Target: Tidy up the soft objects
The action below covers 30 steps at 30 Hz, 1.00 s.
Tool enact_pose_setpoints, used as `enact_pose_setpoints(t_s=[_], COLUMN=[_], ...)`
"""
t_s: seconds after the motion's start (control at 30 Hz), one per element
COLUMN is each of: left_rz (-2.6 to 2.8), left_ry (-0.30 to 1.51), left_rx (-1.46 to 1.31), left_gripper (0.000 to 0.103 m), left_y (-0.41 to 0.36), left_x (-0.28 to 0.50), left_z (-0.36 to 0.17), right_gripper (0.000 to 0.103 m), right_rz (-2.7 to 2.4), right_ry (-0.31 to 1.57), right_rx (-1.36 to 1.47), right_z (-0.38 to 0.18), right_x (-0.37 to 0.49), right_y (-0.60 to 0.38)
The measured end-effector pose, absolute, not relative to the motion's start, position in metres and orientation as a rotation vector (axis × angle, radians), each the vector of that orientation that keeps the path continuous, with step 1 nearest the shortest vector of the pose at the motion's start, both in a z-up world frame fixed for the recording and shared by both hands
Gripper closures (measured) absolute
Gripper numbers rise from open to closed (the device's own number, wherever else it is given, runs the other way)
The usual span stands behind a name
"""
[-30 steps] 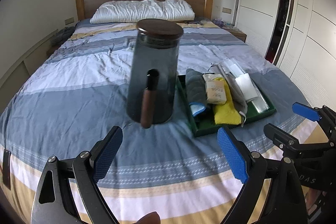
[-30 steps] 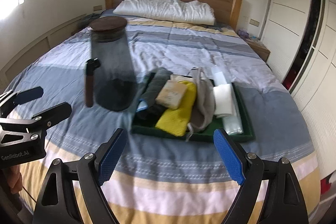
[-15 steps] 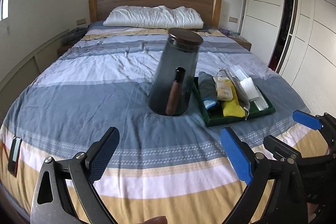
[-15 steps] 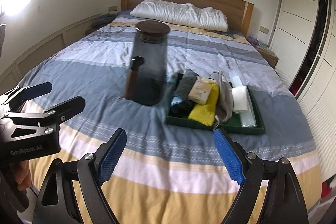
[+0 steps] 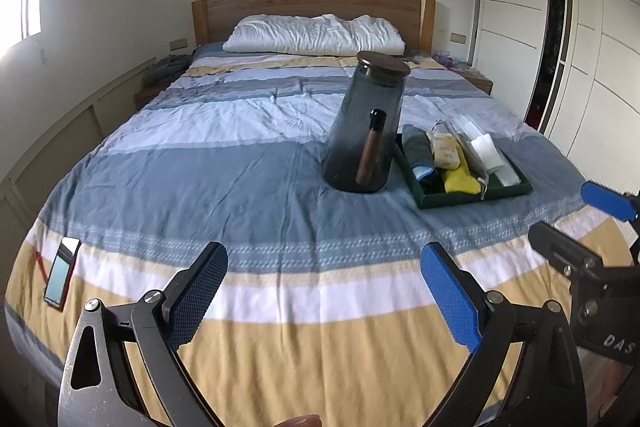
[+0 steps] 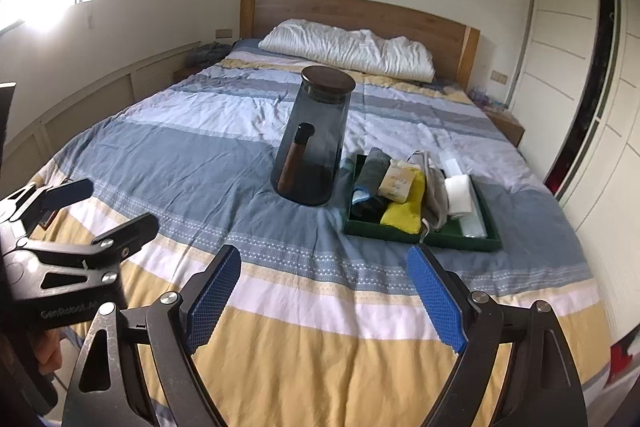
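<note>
Left gripper (image 5: 324,289) agape | right gripper (image 6: 326,291) agape | tray (image 6: 416,237): folded cloths (image 6: 404,209)

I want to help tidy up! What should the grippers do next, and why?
Probably bring the right gripper forward toward the green tray, since both grippers hang open and empty near the foot of the bed, far from the folded cloths.

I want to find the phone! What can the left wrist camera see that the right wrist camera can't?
Only the left wrist view shows the phone, lying on the bedspread near the left edge. Only the right wrist view shows the person's hand holding the left gripper. Both show the dark glass jug, the green tray of folded cloths, the pillow and open jaws.
</note>
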<state>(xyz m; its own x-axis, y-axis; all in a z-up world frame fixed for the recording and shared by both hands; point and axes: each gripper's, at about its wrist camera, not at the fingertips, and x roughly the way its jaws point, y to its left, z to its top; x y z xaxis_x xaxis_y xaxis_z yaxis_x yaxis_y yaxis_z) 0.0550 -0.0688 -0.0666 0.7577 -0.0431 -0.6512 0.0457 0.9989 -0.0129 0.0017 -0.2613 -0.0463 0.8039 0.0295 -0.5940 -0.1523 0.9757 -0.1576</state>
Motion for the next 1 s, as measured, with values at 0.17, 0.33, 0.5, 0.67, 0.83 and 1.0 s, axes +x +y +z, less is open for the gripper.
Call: enact_pose_setpoints(t_s=[0.17,0.33,0.5,0.67,0.83,1.0], left_rz=[-0.061,-0.092,-0.122,-0.144,-0.156,-0.162], left_ry=[0.718,0.728,0.733,0.730,0.728,0.729], left_rx=[0.020,0.043,0.069,0.080,0.088,0.089], left_gripper=[0.008,0.008,0.008,0.008,0.008,0.008], left_y=[-0.070,-0.081,-0.094,-0.104,-0.107,-0.106], left_x=[0.043,0.036,0.031,0.027,0.025,0.024], left_z=[-0.072,-0.076,-0.079,-0.078,-0.077,-0.078], right_gripper=[0.016,0.016,0.016,0.015,0.015,0.015], right_rz=[0.059,-0.005,-0.086,-0.108,-0.105,-0.094], right_ry=[0.620,0.630,0.649,0.650,0.647,0.644], right_rx=[-0.207,-0.194,-0.146,-0.135,-0.139,-0.151], right_z=[-0.055,-0.060,-0.059,-0.056,-0.056,-0.058], right_x=[-0.019,-0.034,-0.038,-0.040,-0.041,-0.043], right_y=[-0.250,-0.254,-0.270,-0.274,-0.274,-0.272])
